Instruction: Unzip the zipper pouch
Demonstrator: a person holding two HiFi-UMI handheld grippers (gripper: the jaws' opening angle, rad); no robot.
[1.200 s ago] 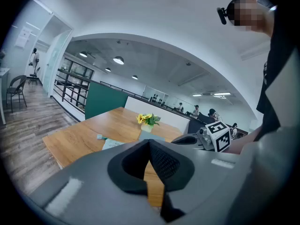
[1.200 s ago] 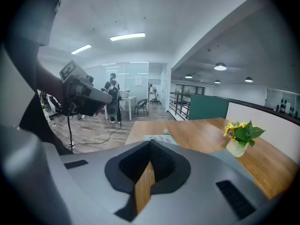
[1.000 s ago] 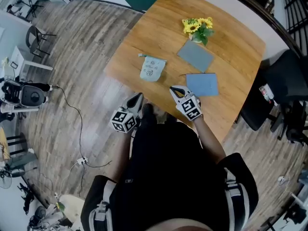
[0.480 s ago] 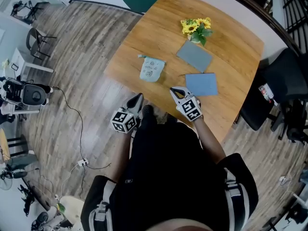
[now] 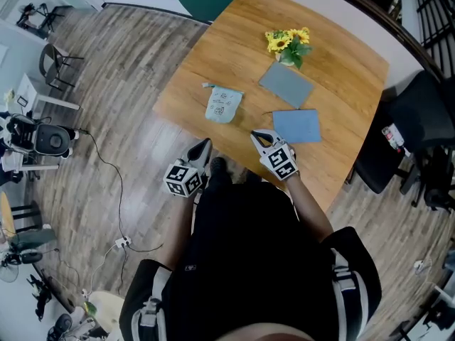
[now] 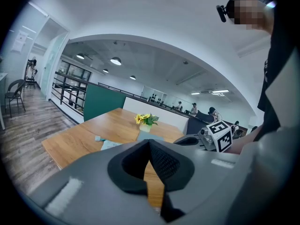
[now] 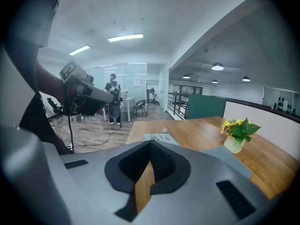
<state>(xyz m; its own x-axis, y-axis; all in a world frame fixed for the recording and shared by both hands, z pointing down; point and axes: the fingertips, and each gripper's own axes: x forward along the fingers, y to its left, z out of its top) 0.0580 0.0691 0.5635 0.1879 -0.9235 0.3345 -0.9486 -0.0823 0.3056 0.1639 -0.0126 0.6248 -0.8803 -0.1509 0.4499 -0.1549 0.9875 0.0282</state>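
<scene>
One wooden table (image 5: 334, 62) is seen from the head view. Three pouches are laid on it: one blue-grey pouch (image 5: 286, 85) at its middle, a second blue-grey pouch (image 5: 297, 125) at five o'clock, and a pale printed pouch (image 5: 224, 105) at nine, untouched. One pot of yellow flowers (image 5: 288, 42) is set at twelve. The left gripper (image 5: 205, 144) and the right gripper (image 5: 257, 134) are held at six, both closed on nothing. Distant people (image 7: 112, 90) are shown only in the gripper views.

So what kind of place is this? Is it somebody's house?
Probably not a house. It looks more like a big open office or workshop. Long strip lights hang from a high ceiling, a black office chair stands beside the wooden table, and a desk stands farther off.
</scene>
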